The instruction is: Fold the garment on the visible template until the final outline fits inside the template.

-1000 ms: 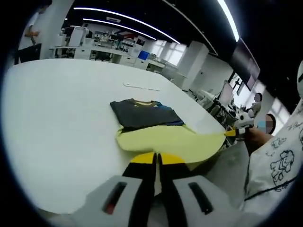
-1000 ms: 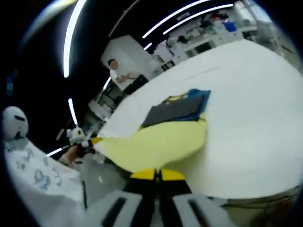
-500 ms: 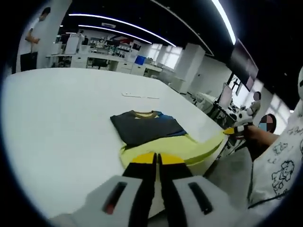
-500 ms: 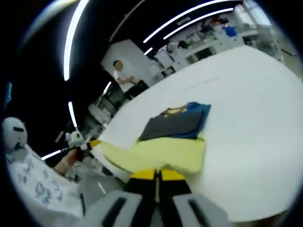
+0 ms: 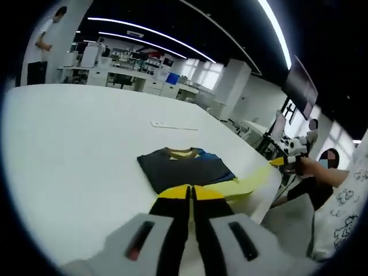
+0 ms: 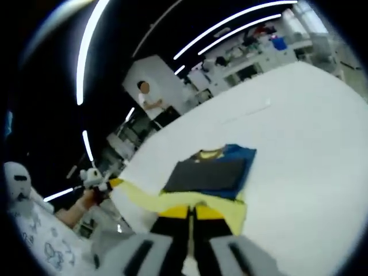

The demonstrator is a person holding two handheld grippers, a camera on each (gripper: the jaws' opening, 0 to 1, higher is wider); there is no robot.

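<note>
A smooth white table (image 5: 69, 149) carries my garment (image 5: 183, 167), a dark matte panel with a soft yellow hem drawn toward me. My left gripper (image 5: 190, 193) and right gripper (image 6: 191, 211) both seem clenched on that hem.

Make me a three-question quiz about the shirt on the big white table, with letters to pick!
1. Where does the garment lie?
A. on the white table
B. on the floor
C. on a chair

2. What colour is the part the grippers hold?
A. red
B. yellow
C. white

3. How are the left gripper jaws?
A. wide open
B. shut on the yellow cloth
C. holding a cup

Answers: 1 A, it rests on the tabletop. 2 B, the cloth at both the left and right gripper is yellow. 3 B, the jaws meet on the hem.
</note>
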